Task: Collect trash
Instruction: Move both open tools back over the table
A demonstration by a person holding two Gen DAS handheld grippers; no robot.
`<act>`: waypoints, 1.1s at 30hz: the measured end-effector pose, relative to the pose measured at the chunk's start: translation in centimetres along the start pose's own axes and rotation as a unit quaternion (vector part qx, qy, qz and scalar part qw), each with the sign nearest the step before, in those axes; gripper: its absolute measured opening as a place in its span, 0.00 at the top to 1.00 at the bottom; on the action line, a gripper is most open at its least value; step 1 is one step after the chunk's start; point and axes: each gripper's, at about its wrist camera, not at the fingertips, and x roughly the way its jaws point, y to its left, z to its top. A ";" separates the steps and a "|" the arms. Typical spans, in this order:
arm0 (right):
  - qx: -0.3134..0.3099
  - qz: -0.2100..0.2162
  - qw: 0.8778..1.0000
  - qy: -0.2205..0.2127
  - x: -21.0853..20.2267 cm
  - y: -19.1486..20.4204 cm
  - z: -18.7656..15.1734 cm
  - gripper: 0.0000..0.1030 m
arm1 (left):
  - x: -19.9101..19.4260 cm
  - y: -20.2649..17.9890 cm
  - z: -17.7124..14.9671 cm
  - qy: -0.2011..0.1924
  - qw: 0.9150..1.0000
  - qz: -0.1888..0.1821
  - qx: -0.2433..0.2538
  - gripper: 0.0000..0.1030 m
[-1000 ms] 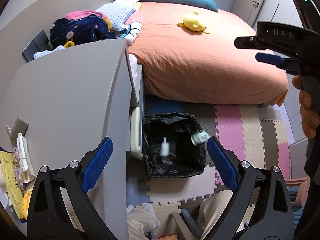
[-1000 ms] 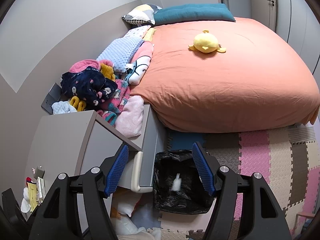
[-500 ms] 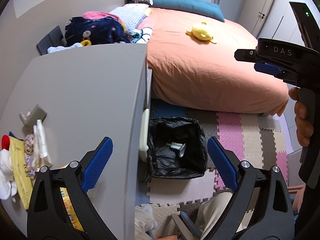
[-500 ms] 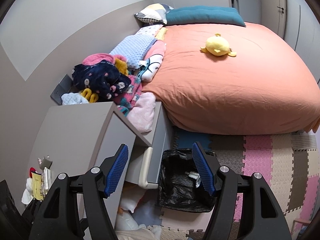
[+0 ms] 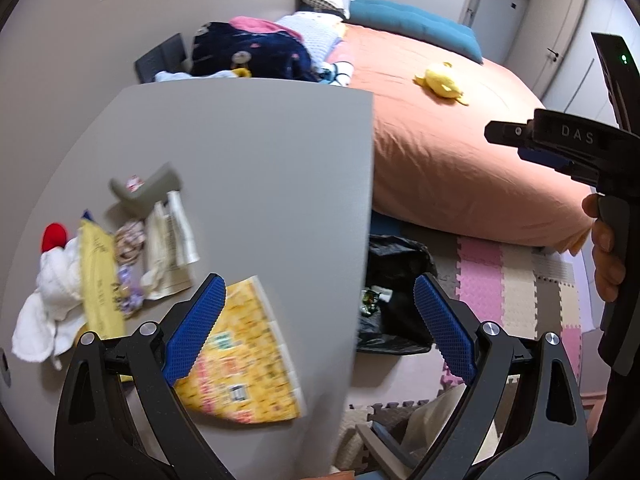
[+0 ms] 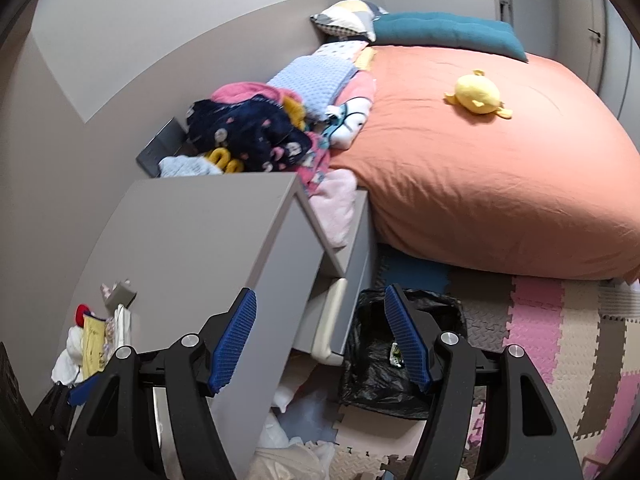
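Only legible text: "DAS" on the right gripper (image 5: 560, 152) body, seen from the left wrist; print on the yellow packet (image 5: 236, 352) is too blurred to read. Left gripper (image 5: 316, 328) jaws wide, empty, hovering over the grey cabinet top (image 5: 248, 168) edge. Right gripper (image 6: 320, 340) jaws also wide, nothing between. Wrappers and paper scraps (image 5: 168, 240) sit near the cabinet's left side beside a white cloth (image 5: 48, 296). Black-lined bin (image 6: 376, 360) stands on the floor mats (image 6: 552, 344), between cabinet and bed (image 6: 480, 168), some trash inside. Cabinet centre bare.
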 end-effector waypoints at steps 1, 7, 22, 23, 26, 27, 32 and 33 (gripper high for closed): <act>-0.002 0.003 1.000 0.001 0.0 0.5 -0.2 0.34 | -0.3 0.6 -0.3 -0.001 1.000 0.003 -0.003 0.11; -0.031 0.027 0.999 0.006 -0.2 4.1 -2.1 0.34 | -1.5 3.4 -1.6 -0.006 1.000 0.021 -0.011 0.11; -0.117 0.091 0.988 0.033 -1.6 13.7 -7.6 0.32 | -4.7 12.1 -4.3 -0.022 0.994 0.079 -0.065 0.11; -0.123 0.093 0.987 0.036 -1.6 14.4 -8.0 0.32 | -4.9 12.8 -4.5 -0.022 0.994 0.083 -0.069 0.10; -0.150 0.101 0.982 0.050 -1.6 16.7 -9.5 0.32 | -5.8 15.2 -4.9 -0.025 0.991 0.095 -0.088 0.10; -0.158 0.103 0.980 0.054 -1.5 17.5 -9.9 0.32 | -6.1 16.0 -5.0 -0.025 0.990 0.098 -0.096 0.11; -0.203 0.100 0.971 0.081 -0.3 21.4 -12.0 0.32 | -6.7 18.8 -5.4 -0.025 0.987 0.107 -0.120 0.10; -0.212 0.096 0.969 0.084 0.0 22.1 -12.2 0.32 | -6.8 19.2 -5.5 -0.025 0.986 0.108 -0.124 0.10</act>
